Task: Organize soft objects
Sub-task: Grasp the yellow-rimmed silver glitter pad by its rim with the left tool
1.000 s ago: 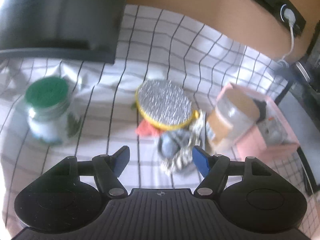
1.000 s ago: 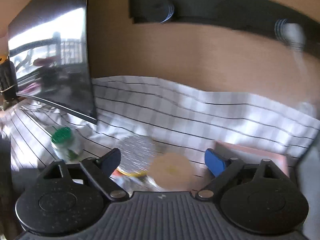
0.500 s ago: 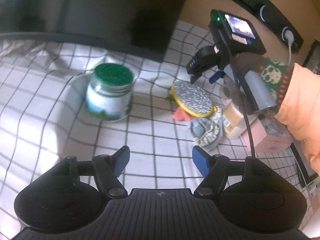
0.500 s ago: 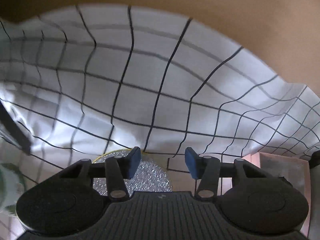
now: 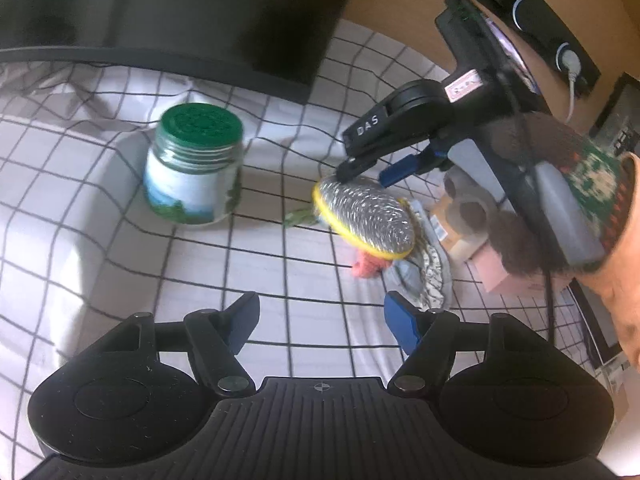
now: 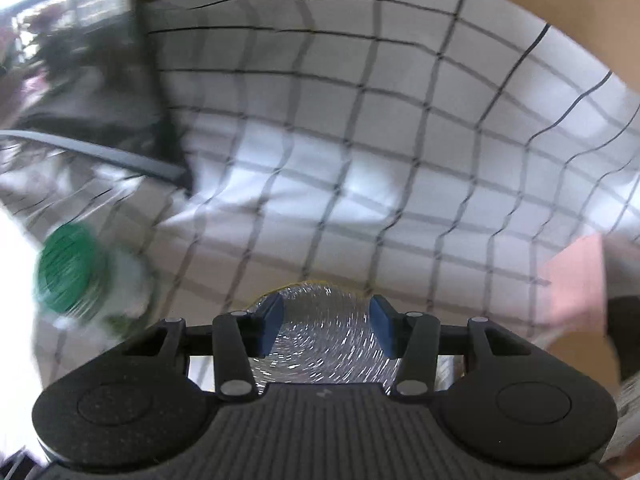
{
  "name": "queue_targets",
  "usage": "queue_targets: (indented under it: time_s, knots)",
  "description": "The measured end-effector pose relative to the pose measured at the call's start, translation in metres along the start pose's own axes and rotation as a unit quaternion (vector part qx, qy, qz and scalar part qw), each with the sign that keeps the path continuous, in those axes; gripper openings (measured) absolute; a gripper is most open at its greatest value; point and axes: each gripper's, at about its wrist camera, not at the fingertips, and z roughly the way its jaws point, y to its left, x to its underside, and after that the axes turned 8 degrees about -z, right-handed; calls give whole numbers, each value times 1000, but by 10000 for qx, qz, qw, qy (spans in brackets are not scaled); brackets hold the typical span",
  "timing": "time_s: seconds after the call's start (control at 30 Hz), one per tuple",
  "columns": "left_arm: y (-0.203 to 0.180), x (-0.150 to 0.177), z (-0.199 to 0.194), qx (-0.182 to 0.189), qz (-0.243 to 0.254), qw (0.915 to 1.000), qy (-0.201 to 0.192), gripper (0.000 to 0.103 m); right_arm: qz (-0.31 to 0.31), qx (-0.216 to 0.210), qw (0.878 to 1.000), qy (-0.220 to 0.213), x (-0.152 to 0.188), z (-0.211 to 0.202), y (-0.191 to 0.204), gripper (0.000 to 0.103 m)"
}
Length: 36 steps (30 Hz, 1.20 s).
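White cloth with a black grid pattern [image 5: 120, 240] covers the work surface; a dark monitor [image 5: 180, 12] stands at its far edge against a tan wall.

Task item: a round silver glitter pad with a yellow rim [image 5: 366, 216]. It rests tilted on a heap of soft pieces, comprising a grey patterned fabric bundle [image 5: 424, 276] and a pink-red scrap [image 5: 370, 266], next to a pink box [image 5: 500, 276]. A glass jar with a green lid [image 5: 196, 164] stands upright to the left of the pad, well apart from it.

Right gripper [image 5: 372, 166]: positioned over the far upper edge of the pad. In the right wrist view [image 6: 326, 326] the jaws stand partly open, with the glitter surface [image 6: 324, 344] filling the gap between the blue pads [image 6: 272, 320]. One finger appears to meet the pad's rim; whether the pads actually press on it cannot be determined. That view is motion-blurred.

Left gripper [image 5: 322, 322]: jaws wide open, holding nothing, hovering above bare cloth on the near side of the heap. The pad lies ahead of it, beyond its fingertips and slightly toward the right finger.
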Motion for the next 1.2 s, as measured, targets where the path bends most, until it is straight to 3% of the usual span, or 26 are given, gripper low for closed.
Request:
queue_targets:
  time_s: [0.13,0.3,0.43,0.53,0.7,0.8,0.87,1.0,1.03,1.1,1.2]
  knots:
    - [-8,2,7,-40,50,10000,50,74,-282,-411,9984,-271,23,-22,14,49]
    - [-14,7,11,-187,40,9998,54,74,-970,-151,9900,-1011,56,-64,20,54]
    - [-17,9,8,-385,-20,9993,-13,74,-907,-80,9840,-1528,93,-92,6,63]
    - [-14,10,-2,-531,-158,9981,-284,74,-989,-9,9788,-1795,128,-98,2,72]
    - [-5,11,-4,-498,-402,9972,-382,74,-1383,171,9746,-1754,162,-86,7,73]
    - [-6,2,4,-179,-552,9979,-271,74,-1400,206,9750,-1715,171,-77,10,73]
    - [-9,-12,17,95,-655,9976,-218,74,-1511,409,9709,-1813,172,-72,14,73]
    - [-17,-39,50,99,-843,9960,-270,74,-1581,902,9598,-2136,168,-64,16,72]
    - [-18,-43,59,50,-877,9958,-251,74,-1567,994,9595,-2117,165,-59,15,70]
    - [-19,-51,78,-27,-955,9953,-181,74,-1436,979,9649,-1971,160,-49,9,54]
    - [-21,-55,101,-76,-1058,9943,-116,74,-1208,882,9739,-1705,157,-34,-2,50]
